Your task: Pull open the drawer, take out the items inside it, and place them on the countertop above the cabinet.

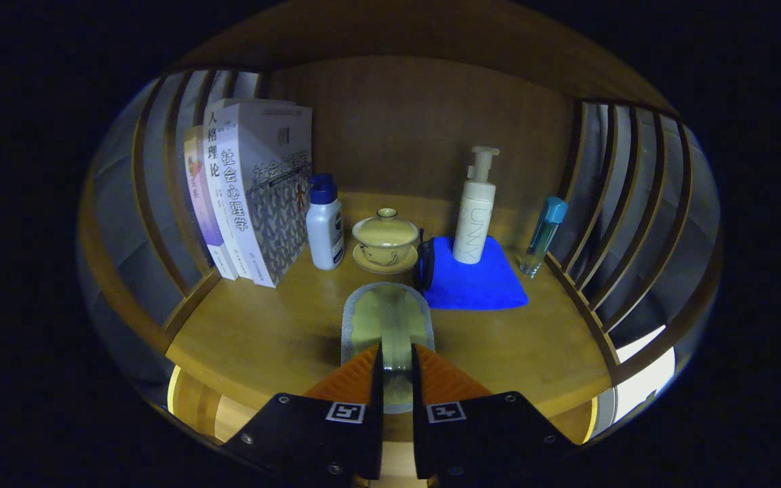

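gripper clamped on a flat pouch | pouch sticks out ahead of fingers, over the countertop

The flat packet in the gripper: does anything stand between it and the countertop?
Nothing visible does. The gripper is shut on the flat packet over bare countertop; the lidded cup stands just beyond it, with the blue cloth beside the cup.

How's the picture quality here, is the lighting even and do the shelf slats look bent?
Gripper view: lighting is dim and warm, brightest on the countertop, fading toward the back panel. Fisheye distortion bows the side slats into curves. The books, lidded teacup and pump bottle are sharp. The gripper is shut on a flat pouch, which looks soft and slightly blurred.
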A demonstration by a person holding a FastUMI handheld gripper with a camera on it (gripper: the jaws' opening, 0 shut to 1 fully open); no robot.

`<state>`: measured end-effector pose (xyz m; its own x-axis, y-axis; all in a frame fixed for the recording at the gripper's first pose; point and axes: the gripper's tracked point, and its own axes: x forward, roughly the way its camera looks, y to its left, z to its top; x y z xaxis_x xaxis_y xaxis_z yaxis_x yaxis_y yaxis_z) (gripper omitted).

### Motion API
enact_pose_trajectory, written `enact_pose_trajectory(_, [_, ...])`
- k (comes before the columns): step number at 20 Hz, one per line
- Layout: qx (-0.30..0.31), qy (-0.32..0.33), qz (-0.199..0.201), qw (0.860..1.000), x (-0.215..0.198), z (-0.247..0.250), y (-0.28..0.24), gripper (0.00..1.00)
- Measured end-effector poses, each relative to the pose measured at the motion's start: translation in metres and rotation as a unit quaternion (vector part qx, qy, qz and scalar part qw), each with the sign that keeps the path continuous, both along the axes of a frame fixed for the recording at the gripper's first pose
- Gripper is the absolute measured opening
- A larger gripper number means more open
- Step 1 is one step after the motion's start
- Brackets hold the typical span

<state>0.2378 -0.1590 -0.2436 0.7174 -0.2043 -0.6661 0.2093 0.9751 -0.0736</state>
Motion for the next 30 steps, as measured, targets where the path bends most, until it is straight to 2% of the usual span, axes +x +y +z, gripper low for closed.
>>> enact_pose_trajectory(3, [0.016,-0.003,-0.006,1.0,0.007,-0.004,-0.004,0.23])
enact_pose_trajectory(7, [0.006,-0.005,-0.003,1.0,0.006,-0.008,-0.009,0.3])
enact_pose_trajectory(8, [0.012,-0.015,0.0,1.0,0.003,-0.001,-0.006,0.34])
enact_pose_trajectory(11, [0.056,-0.075,-0.006,0.996,-0.004,0.022,0.01,0.98])
enact_pose_trajectory(13, [0.06,-0.111,-0.012,0.992,-0.022,0.05,0.012,0.98])
enact_pose_trajectory(17, [0.031,-0.184,-0.014,0.982,-0.066,0.103,0.019,0.97])
enact_pose_trajectory(21, [0.015,-0.263,0.003,0.965,-0.114,0.151,0.041,0.96])
enact_pose_trajectory(24, [-0.005,-0.295,0.016,0.955,-0.165,0.158,0.06,0.96])
enact_pose_trajectory(27, [0.002,-0.324,0.019,0.946,-0.211,0.153,0.079,0.96])
enact_pose_trajectory(30, [0.011,-0.324,0.002,0.946,-0.25,0.12,0.086,0.96])
